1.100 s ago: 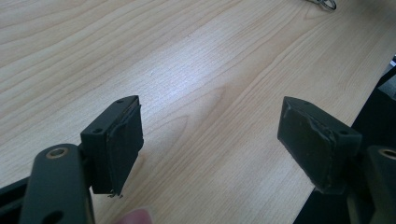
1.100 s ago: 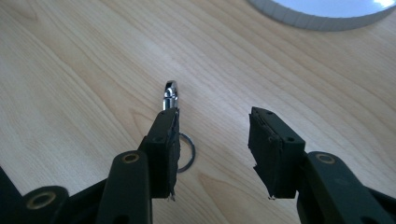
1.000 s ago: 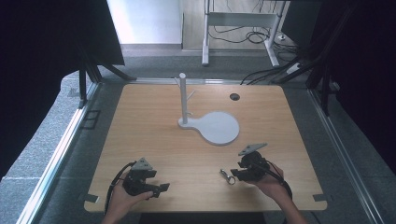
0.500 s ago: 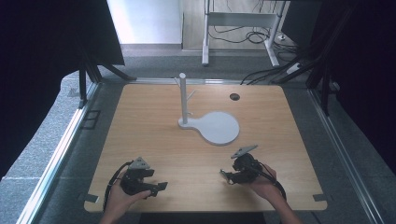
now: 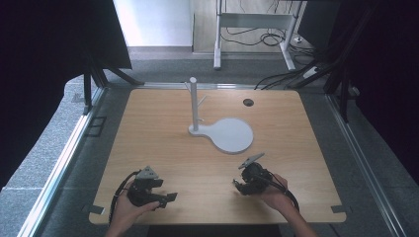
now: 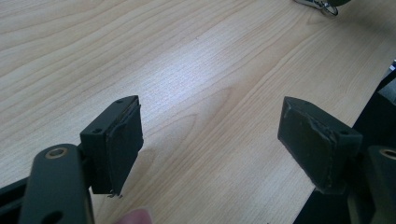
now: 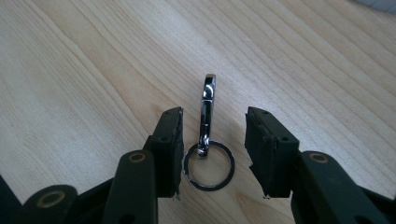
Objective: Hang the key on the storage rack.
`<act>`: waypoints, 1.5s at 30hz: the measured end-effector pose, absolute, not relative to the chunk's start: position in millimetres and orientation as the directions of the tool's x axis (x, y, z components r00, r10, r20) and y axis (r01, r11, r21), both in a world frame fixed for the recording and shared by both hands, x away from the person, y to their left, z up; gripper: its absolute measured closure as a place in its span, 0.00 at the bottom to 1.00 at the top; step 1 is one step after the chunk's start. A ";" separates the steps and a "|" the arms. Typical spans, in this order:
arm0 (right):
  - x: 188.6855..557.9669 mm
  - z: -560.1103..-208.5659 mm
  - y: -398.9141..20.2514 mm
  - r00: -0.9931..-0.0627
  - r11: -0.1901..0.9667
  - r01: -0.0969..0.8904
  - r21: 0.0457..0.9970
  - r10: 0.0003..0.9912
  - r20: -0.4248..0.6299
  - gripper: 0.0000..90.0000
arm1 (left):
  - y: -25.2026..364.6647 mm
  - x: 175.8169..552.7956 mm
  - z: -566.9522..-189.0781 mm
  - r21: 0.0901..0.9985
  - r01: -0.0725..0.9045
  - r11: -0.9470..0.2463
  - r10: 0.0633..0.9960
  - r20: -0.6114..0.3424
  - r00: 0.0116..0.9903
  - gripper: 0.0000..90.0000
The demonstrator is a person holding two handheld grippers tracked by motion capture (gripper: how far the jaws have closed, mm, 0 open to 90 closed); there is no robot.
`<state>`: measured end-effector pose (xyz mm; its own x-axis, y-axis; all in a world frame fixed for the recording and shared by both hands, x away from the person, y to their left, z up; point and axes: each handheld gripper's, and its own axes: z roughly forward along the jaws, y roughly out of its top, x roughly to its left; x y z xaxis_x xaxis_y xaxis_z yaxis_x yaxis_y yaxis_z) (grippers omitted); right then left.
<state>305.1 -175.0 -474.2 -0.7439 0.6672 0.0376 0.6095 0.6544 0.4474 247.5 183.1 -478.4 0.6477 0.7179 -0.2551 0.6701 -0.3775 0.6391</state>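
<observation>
High view: wooden table [image 5: 163,133]; white stand [image 5: 194,106] on round base, centre; left gripper [image 5: 165,198] and right gripper [image 5: 238,184] near front edge.
Left gripper view: jaws wide apart over bare wood.
Right gripper view: jaws apart, flanking a metal key ring clip [image 7: 207,135] lying flat, no contact visible.

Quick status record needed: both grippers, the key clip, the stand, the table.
left gripper: open, nothing between its jaws, low over the table's near left
right gripper: open, jaws either side of the key clip, not closed on it
key clip: flat on the table, ring toward the gripper
white stand: upright, table centre, round base
table: wood
</observation>
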 end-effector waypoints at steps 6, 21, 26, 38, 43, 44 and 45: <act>308.4 -478.3 -169.9 -0.746 0.672 0.617 0.409 0.665 0.032 0.69 | 183.4 247.8 -478.7 0.638 0.671 -0.379 0.717 -0.256 0.648 0.25; 308.7 -480.3 -162.3 -0.756 0.700 0.611 0.369 0.655 0.009 0.82 | 182.6 248.5 -480.4 0.633 0.675 -0.378 0.719 -0.259 0.645 0.25; 308.0 -481.5 -160.7 -0.761 0.711 0.607 0.355 0.648 0.004 0.88 | 182.8 248.7 -480.7 0.633 0.676 -0.376 0.720 -0.259 0.643 0.25; 308.2 -481.6 -161.6 -0.765 0.710 0.607 0.356 0.644 0.020 0.94 | 184.0 249.7 -482.1 0.628 0.680 -0.378 0.722 -0.260 0.641 0.25; 308.8 -477.7 -163.8 -0.762 0.702 0.606 0.375 0.647 0.020 0.94 | 184.8 250.2 -482.7 0.627 0.682 -0.377 0.724 -0.260 0.639 0.25; 308.9 -475.8 -164.5 -0.762 0.701 0.604 0.379 0.648 0.017 0.94 | 184.8 250.3 -482.8 0.626 0.683 -0.377 0.725 -0.260 0.638 0.25; 309.3 -472.7 -165.6 -0.763 0.698 0.601 0.390 0.646 0.017 0.94 | 184.6 250.3 -483.0 0.626 0.683 -0.378 0.724 -0.260 0.639 0.25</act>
